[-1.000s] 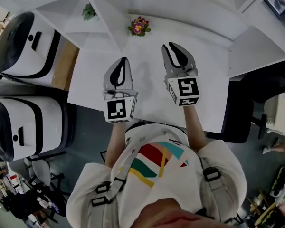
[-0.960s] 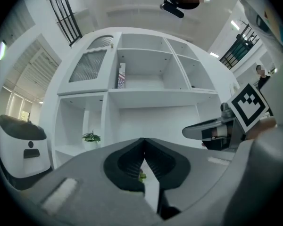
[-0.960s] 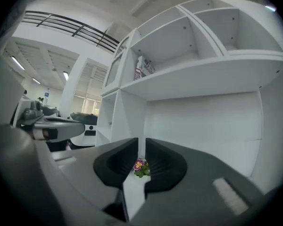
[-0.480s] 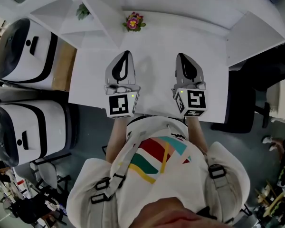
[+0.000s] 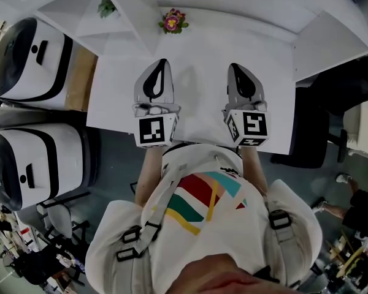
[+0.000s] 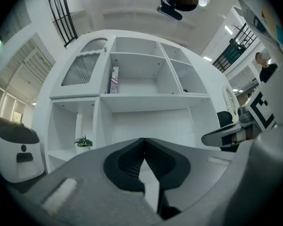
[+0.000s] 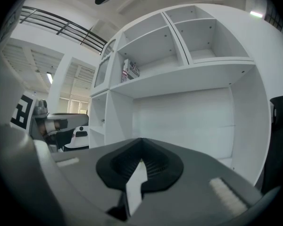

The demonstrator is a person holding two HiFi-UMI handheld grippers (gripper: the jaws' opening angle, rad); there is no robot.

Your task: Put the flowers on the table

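A small bunch of pink and yellow flowers (image 5: 172,21) stands on the white table (image 5: 196,54) at its far edge, close to the shelf unit. Both grippers hover over the near half of the table, well short of the flowers. My left gripper (image 5: 161,62) is shut with nothing in it, its jaws meeting at the tips (image 6: 143,139). My right gripper (image 5: 235,67) is also shut and empty (image 7: 141,139). Neither gripper view shows the flowers.
A white shelf unit (image 6: 146,95) rises behind the table, with a small green plant (image 5: 105,6) in a left compartment and a book (image 6: 114,80) higher up. Two large white pods (image 5: 30,60) stand at the left. A black chair (image 5: 331,121) sits at the right.
My right gripper has drawn back from the flowers toward the near edge of the table, and its slightly parted jaws have closed on nothing. The left gripper has barely moved.
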